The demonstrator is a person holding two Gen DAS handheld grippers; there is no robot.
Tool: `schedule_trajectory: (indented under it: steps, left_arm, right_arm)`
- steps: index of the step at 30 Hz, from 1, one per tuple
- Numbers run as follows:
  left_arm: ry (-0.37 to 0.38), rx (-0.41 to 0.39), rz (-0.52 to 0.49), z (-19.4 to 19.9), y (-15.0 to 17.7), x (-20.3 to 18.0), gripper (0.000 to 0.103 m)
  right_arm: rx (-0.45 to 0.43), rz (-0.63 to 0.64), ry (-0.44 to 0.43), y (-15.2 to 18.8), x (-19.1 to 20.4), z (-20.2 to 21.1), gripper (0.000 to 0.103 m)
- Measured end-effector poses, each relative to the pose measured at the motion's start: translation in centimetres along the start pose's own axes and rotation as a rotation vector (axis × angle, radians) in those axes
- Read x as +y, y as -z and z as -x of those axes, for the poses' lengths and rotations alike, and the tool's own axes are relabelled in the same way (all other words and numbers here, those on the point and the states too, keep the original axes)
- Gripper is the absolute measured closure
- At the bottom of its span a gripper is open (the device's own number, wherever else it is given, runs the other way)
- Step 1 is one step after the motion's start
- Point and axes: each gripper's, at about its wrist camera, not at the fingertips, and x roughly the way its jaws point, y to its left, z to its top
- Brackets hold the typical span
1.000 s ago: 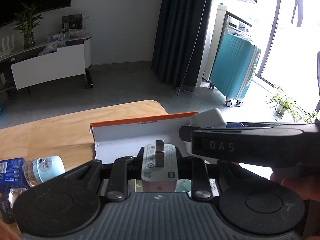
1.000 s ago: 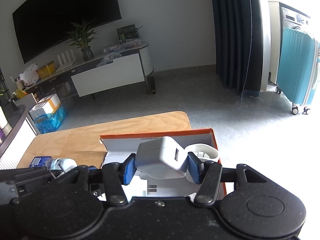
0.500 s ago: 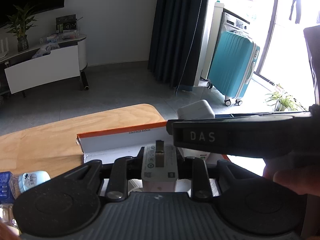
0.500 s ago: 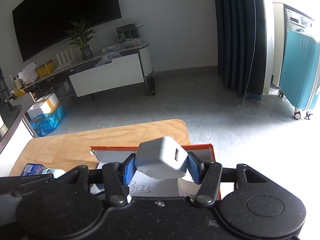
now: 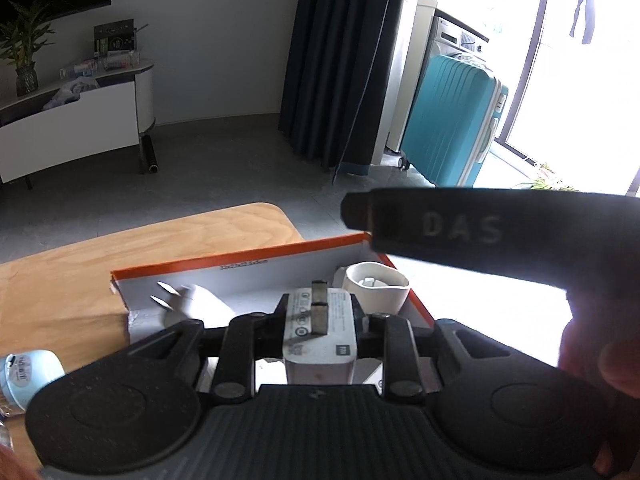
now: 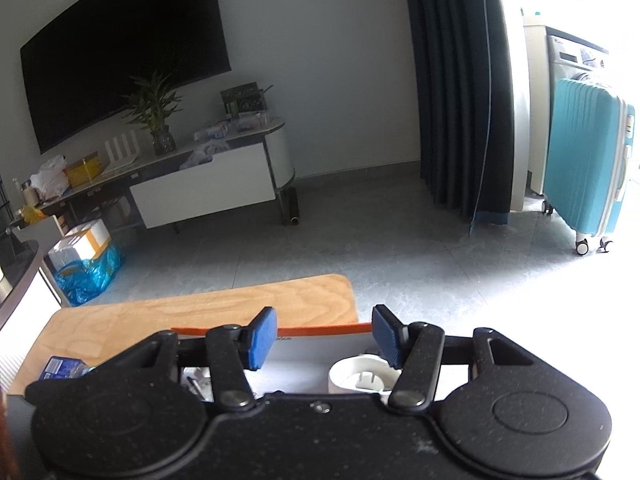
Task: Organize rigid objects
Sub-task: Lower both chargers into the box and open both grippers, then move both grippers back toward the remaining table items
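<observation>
My left gripper (image 5: pixel 320 320) is shut on a white plug charger (image 5: pixel 320 344), prongs facing up, held over the orange-rimmed cardboard box (image 5: pixel 240 258). Inside the box lie a white cube charger (image 5: pixel 192 304) with its prongs pointing left and a round white adapter (image 5: pixel 376 284). My right gripper (image 6: pixel 324 336) is open above the box's far wall, with nothing between its blue pads (image 6: pixel 262 338). Its black housing (image 5: pixel 460 232) crosses the left wrist view on the right. The round adapter (image 6: pixel 360 376) shows below the right pad.
The box stands on a wooden table (image 5: pixel 160 240) near its far right corner. A blue-capped bottle (image 5: pixel 28 372) and a blue packet (image 6: pixel 60 364) lie at the left. A hand (image 5: pixel 600 360) holds the right gripper. A teal suitcase (image 5: pixel 452 120) stands on the floor beyond.
The right gripper has let go of the white cube charger, which now lies in the box. The left gripper, still holding its charger, has moved over the box.
</observation>
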Motion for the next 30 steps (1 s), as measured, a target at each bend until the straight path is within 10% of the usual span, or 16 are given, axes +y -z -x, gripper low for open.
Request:
schedule_trajectory:
  steps: [16,30]
  left_arm:
    - [-0.085,-0.063,-0.003,5.3,0.0,0.9,0.023]
    - [-0.26,-0.026,0.062,10.2,4.2,6.0,0.012]
  right_arm:
    - [-0.069,-0.035,0.047,0.4,0.0,5.1,0.03]
    - [0.017,0.01,-0.019,3.5,5.3,6.0,0.025]
